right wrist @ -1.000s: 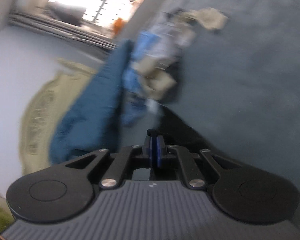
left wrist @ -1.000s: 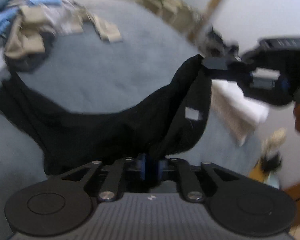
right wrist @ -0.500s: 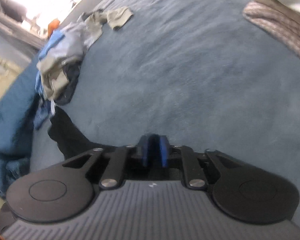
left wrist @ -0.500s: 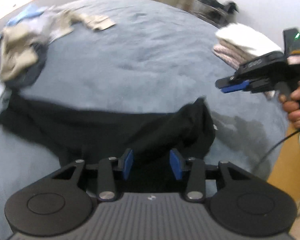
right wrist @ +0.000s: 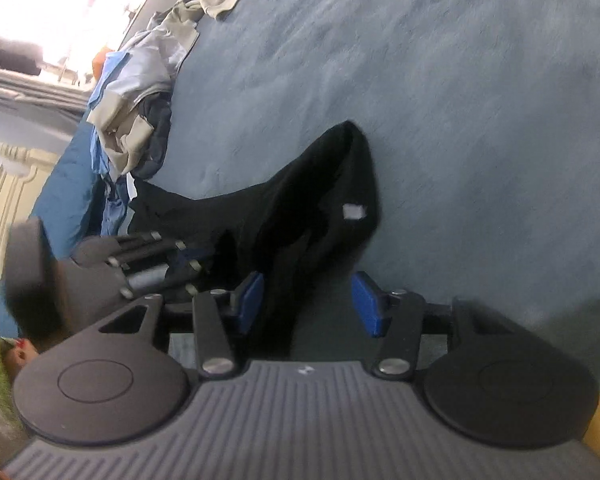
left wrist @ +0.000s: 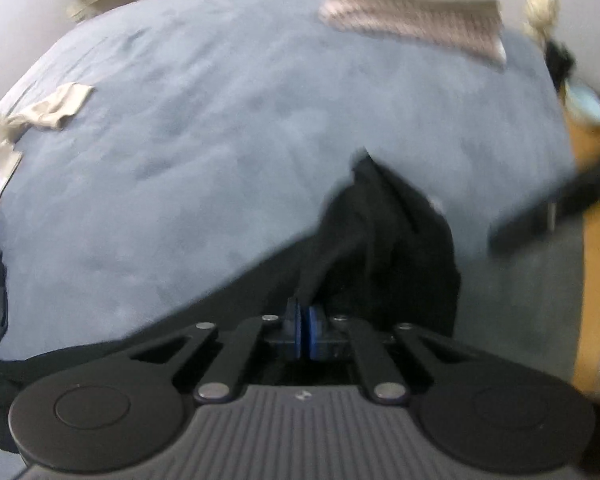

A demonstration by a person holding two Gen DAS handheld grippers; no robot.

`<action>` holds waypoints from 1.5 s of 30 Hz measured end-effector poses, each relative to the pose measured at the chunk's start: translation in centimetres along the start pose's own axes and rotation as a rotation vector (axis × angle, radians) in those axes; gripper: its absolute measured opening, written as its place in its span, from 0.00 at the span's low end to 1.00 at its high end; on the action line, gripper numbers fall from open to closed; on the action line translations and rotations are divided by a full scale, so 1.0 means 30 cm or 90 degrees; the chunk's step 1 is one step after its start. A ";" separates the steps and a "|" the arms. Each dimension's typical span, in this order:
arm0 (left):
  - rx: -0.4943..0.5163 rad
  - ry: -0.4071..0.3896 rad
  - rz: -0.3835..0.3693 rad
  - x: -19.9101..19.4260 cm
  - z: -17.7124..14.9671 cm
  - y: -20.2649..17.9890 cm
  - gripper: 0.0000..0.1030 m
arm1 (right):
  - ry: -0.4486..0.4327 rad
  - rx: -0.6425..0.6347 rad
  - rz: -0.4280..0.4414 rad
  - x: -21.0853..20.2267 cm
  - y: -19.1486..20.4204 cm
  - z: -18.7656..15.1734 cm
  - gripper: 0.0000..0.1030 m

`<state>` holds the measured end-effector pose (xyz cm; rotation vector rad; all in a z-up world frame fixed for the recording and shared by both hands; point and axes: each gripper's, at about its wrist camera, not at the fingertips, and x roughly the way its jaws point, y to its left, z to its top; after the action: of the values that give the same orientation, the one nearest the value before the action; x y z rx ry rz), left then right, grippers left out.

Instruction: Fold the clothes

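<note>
So we pinch the black garment [left wrist: 380, 240] in left claw [left wrist: 302, 334] near the bed [left wrist: 220, 120] edge; right claw [right wrist: 308, 304] is opening, cloth between, pads clear, to let go.

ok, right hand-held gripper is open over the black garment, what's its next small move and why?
Probably close the right hand-held gripper on the black garment: its jaws are opening with a fold of the cloth between them, and the left hand-held gripper is shut at the garment's near edge, so a second grip allows a fold.
</note>
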<state>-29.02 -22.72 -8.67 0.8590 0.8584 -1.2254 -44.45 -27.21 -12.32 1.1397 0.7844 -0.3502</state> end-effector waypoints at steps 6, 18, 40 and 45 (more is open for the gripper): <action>-0.104 -0.015 0.027 0.002 0.075 0.243 0.07 | -0.051 0.023 -0.037 0.027 0.057 -0.049 0.47; -0.137 -0.017 -0.075 -0.005 0.120 0.427 0.60 | -0.079 0.103 -0.115 0.090 0.104 -0.110 0.48; -0.035 0.018 -0.132 0.117 0.124 0.392 0.60 | -0.087 0.152 -0.156 0.249 0.119 -0.145 0.27; -0.114 0.015 -0.168 0.157 0.172 0.468 0.60 | -0.088 0.179 -0.131 0.232 0.087 -0.160 0.27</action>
<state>-14.09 -27.48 -9.50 0.6302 1.1097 -1.3445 -39.86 -20.88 -16.44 1.2842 0.7472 -0.7223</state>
